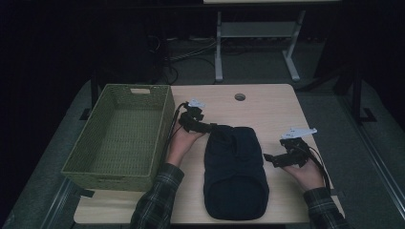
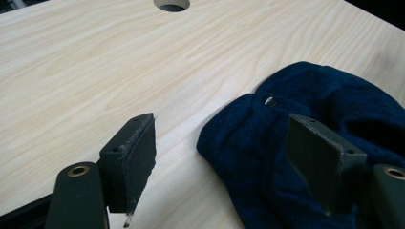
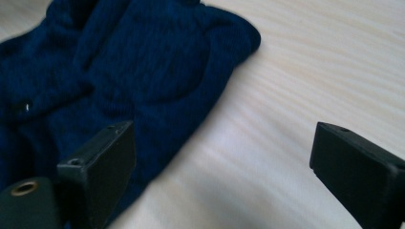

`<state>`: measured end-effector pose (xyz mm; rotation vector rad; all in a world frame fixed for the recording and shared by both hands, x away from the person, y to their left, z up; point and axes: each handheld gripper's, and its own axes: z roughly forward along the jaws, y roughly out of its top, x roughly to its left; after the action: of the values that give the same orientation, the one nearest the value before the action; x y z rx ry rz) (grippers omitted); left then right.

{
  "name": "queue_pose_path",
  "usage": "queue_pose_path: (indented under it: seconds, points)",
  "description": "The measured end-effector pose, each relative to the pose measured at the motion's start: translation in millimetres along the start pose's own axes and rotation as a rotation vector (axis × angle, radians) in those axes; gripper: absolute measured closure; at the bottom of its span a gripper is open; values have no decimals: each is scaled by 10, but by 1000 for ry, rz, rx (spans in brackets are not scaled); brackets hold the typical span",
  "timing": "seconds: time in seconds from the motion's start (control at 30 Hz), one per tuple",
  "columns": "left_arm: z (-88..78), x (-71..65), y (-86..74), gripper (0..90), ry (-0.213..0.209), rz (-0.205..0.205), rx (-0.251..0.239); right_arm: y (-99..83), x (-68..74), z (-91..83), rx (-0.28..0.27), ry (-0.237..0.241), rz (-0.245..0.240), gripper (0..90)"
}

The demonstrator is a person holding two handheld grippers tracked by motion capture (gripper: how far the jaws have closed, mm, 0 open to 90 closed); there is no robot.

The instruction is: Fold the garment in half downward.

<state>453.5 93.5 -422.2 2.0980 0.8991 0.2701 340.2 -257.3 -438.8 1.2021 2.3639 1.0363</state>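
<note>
At the table's left edge stands a woven green basket (image 1: 119, 138), empty and close at hand, likely waiting to receive the garment. Just right of it, the left gripper (image 1: 210, 128) hovers at the far corner of the dark blue knitted sweater (image 1: 235, 171), jaws wide with nothing between them, seemingly lined up to pinch that edge. Folded flat, the sweater lies mid-table (image 1: 272, 109). Beside its right edge, the right gripper (image 1: 270, 160) also gapes empty, poised to take that side.

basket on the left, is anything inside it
No, the green woven basket shows only its bare woven floor in the high view, and the dark blue garment lies on the table beside it.
</note>
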Motion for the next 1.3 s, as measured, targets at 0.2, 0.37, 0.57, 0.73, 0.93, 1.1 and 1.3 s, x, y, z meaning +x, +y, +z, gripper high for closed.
queue_pose_path:
  seconds: [0.2,0.37,0.57,0.73,0.93,1.1,1.3]
  points:
    - [61,45,-15,284,3,-15,6,186,-86,117,7,27,-6,109]
    - [132,85,-40,297,16,-34,11,321,-147,191,-12,32,-7,131]
    - [251,124,-53,305,10,-39,34,475,-205,289,-7,62,-1,134]
    - [391,120,-75,318,21,-36,69,632,-270,399,-7,76,7,137]
    - [466,135,-116,338,26,-24,106,738,-326,503,-12,77,11,142]
    - [491,127,-128,363,25,-13,118,826,-413,624,-11,72,26,162]
    - [514,125,-142,381,21,-20,114,830,-542,798,13,77,46,212]
